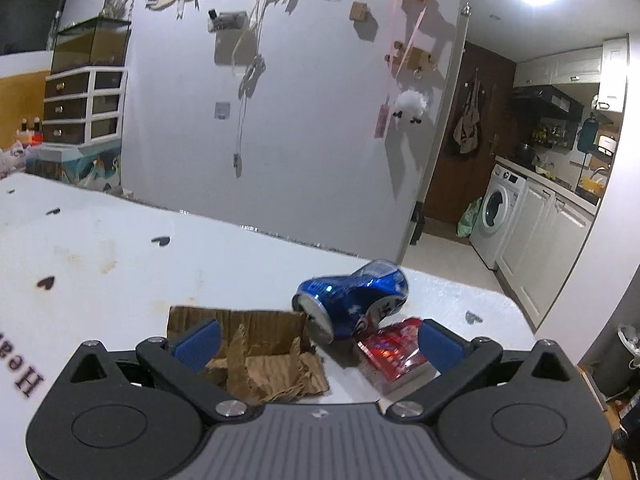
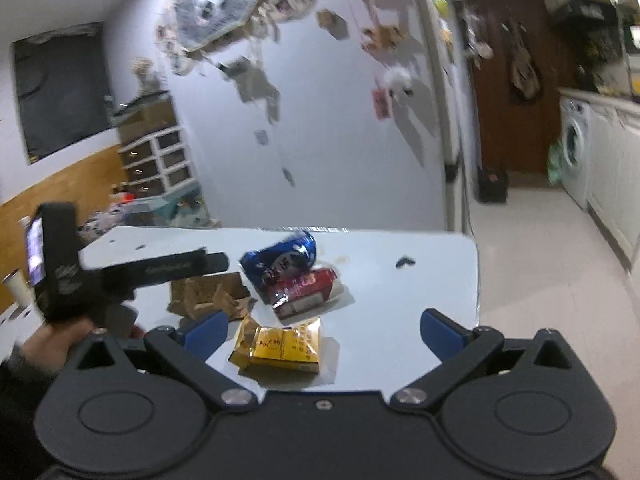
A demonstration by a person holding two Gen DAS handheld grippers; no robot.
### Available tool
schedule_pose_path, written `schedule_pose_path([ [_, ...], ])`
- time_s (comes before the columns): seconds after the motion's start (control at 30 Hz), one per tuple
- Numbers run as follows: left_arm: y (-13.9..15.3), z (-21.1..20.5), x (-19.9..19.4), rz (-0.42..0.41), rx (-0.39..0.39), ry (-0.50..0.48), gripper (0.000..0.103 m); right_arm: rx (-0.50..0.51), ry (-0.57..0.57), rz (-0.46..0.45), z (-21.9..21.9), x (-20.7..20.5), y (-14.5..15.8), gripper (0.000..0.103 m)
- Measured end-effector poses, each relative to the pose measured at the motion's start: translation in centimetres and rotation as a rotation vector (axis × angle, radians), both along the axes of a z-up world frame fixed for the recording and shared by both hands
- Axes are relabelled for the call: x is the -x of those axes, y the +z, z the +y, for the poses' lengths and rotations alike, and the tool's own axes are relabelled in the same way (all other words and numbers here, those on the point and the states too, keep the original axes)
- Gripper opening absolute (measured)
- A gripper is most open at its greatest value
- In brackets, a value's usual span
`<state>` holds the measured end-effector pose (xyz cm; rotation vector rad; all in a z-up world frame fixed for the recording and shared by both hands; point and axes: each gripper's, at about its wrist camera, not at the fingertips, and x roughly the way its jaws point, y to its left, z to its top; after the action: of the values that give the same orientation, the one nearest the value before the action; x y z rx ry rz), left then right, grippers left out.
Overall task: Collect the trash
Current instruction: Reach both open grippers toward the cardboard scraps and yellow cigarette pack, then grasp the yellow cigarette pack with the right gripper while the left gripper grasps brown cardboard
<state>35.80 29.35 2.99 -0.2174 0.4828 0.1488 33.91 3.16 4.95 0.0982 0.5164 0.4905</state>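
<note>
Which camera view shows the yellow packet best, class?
The right wrist view. The yellow packet lies in full sight on the white table, just ahead of the open right claw. The left wrist view does not show it at all, only cardboard, can and red packet.

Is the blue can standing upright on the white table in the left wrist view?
No, the blue can is crushed and lies on its side on the white table, beside the torn cardboard.
</note>
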Motion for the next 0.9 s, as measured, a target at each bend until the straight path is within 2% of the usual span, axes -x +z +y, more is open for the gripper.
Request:
schedule_pose_path([
  [0.13,-0.9,1.1,-0.3,0.012,0.03,0.012,0.102,-0.007,-0.033,0.075,2.8,-2.2,-1.6,0.103],
  [0.27,-1.7,1.8,-0.7,0.019,0.058,0.008,0.101,-0.059,-0.082,0.163,4.8,-4.4,-3.8,0.103],
  [0.37,-2.1,2.4,-1.0,0.033,0.07,0.018,0.097,-0.092,-0.114,0.227,5.7,-5.9,-5.4,0.103],
  [0.47,-2.4,2.8,-1.3,0.036,0.071,0.029,0.096,-0.081,-0.139,0.266,6.3,-6.8,-6.4,0.103],
  [0.57,-2.4,2.7,-1.5,0.035,0.068,0.026,0.095,-0.066,-0.164,0.263,6.7,-7.1,-7.0,0.103],
  [0.7,-2.7,2.3,-1.9,0.043,0.029,0.031,0.094,-0.074,-0.131,0.27,7.2,-7.3,-7.4,0.103],
  [0.9,-3.2,2.1,-2.2,0.053,-0.03,0.075,0.091,0.002,-0.145,0.224,8.4,-7.1,-7.9,0.101],
])
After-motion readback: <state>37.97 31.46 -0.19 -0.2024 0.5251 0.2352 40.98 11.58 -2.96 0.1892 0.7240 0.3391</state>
